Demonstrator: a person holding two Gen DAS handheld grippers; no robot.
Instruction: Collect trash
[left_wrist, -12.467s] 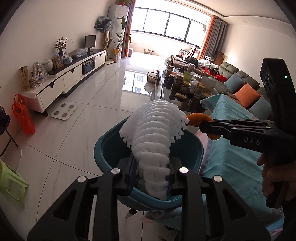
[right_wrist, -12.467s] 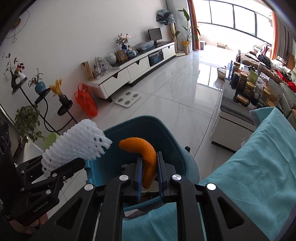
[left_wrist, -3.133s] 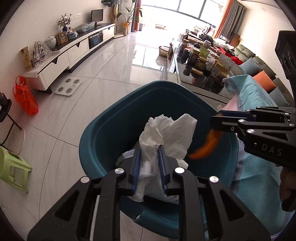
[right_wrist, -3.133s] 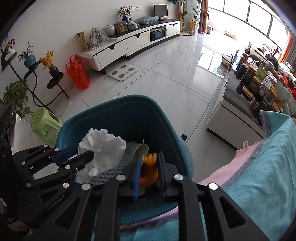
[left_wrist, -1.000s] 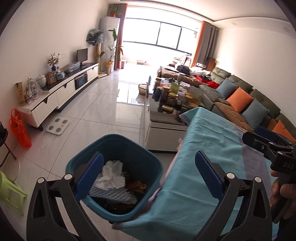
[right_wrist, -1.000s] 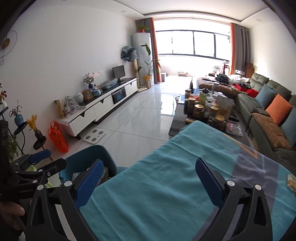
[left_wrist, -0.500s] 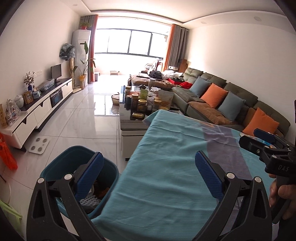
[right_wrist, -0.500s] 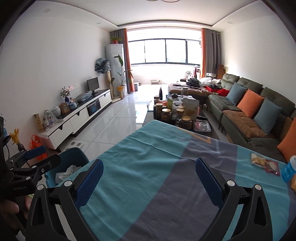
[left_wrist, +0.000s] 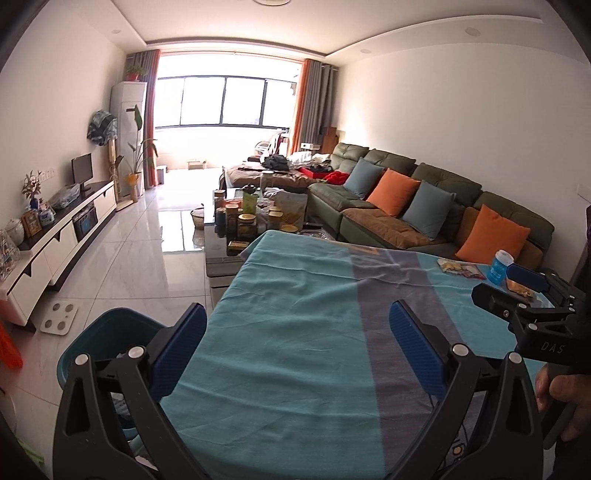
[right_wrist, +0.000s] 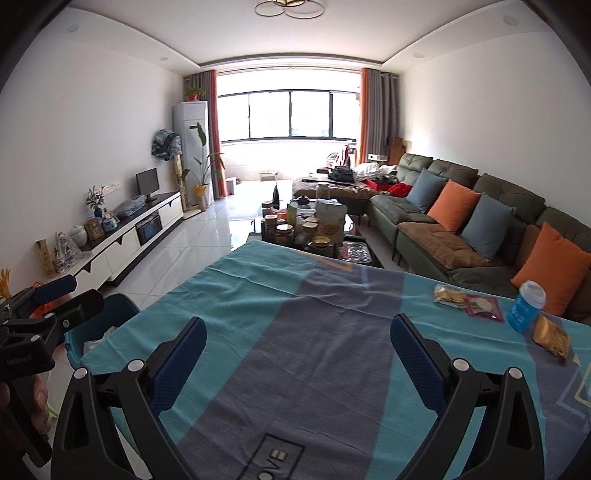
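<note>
Both grippers are open and empty above a table with a teal and grey cloth (right_wrist: 314, 325). My left gripper (left_wrist: 298, 347) is over the table's left part, and it shows at the left edge of the right wrist view (right_wrist: 55, 299). My right gripper (right_wrist: 298, 347) is over the middle, and it shows at the right of the left wrist view (left_wrist: 517, 291). The teal trash bin (left_wrist: 99, 332) stands on the floor at the table's left edge, with white trash inside (right_wrist: 98, 341). On the table's far right lie a snack packet (right_wrist: 467, 299), a blue cup (right_wrist: 524, 304) and an orange-brown wrapper (right_wrist: 552, 338).
A coffee table (right_wrist: 306, 229) crowded with jars stands beyond the table. A green sofa (right_wrist: 480, 221) with orange and blue cushions runs along the right. A white TV cabinet (right_wrist: 122, 240) lines the left wall. A white scale (left_wrist: 59, 317) lies on the tiled floor.
Both grippers have swung up and to the right, away from the bin and over the table. The snack packet, cup and wrapper have come further into view. Both jaws stay open.
</note>
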